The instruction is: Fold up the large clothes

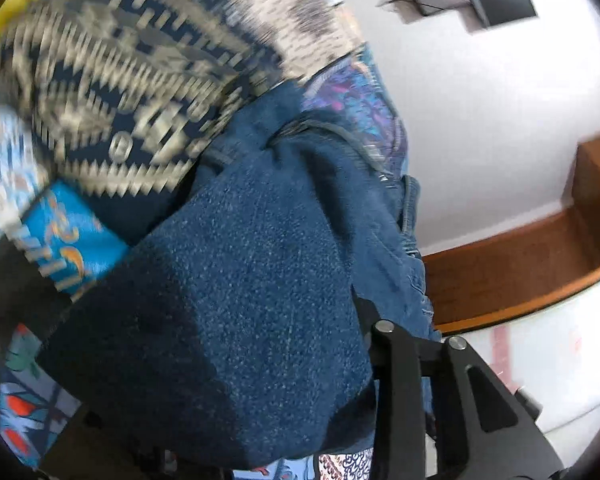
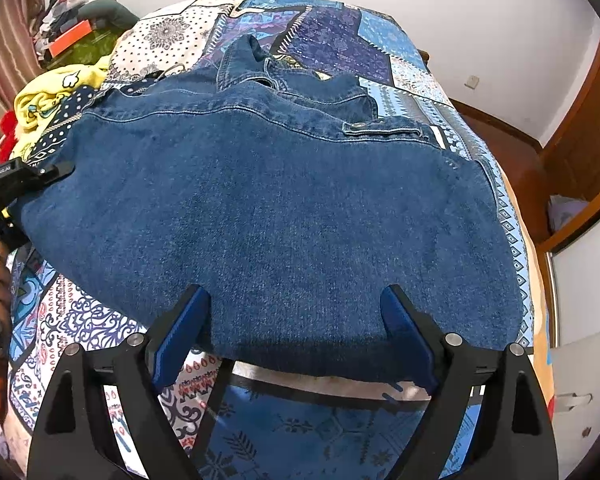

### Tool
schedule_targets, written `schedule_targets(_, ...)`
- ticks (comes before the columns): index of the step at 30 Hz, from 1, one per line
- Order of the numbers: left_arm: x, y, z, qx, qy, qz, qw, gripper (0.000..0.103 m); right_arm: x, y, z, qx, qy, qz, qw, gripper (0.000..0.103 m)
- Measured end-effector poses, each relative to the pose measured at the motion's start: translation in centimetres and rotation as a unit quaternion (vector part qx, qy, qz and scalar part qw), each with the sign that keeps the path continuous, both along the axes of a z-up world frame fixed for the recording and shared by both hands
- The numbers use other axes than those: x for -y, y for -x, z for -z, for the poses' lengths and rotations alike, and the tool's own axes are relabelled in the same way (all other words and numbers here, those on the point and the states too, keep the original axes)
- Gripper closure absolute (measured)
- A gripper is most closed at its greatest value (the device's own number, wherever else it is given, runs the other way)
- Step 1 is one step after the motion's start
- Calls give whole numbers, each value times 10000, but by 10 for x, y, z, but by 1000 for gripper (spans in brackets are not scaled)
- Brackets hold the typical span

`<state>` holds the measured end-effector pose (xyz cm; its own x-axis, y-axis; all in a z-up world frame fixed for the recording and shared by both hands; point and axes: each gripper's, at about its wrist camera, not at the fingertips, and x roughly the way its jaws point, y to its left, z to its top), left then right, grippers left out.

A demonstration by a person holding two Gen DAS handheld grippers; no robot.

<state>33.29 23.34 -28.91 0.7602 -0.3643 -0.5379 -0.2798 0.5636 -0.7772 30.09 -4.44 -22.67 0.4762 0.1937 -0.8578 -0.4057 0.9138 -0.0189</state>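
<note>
Denim jacket: spread back-side up on the bed, collar toward the far end.
Right gripper: fingers spread wide, straddling the jacket's near hem, blue pads on either side of it.
Left gripper: at the jacket's left edge; in its own blurred view denim covers the fingers, so I cannot tell its state.
Yellow garment: heaped beside the bed's far left corner.
</note>
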Motion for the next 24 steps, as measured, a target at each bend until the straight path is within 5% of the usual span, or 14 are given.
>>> schedule_targets(4,-4,-6,-32,375,-64,198,9991,74,-9,6,-10,123,110,-222,9996,16)
schedule_targets(8,-7,-9,-76,633,-759,195,9949,74,-22,11,-30,373,115,-441,9983,16)
schedule_targets(16,9,36,-161,1338,-2301,183,9637,75,-76,11,-46,370,-405,-898,9944,16)
schedule_targets(20,18,43,-180,1434,-2704,303,9515,75,-112,15,-31,332,-253,-1273,9910,16)
schedule_targets(24,33,37,-168,1039,-3088,506,9441,75,-129,14,-5,116,-128,-1317,9911,16)
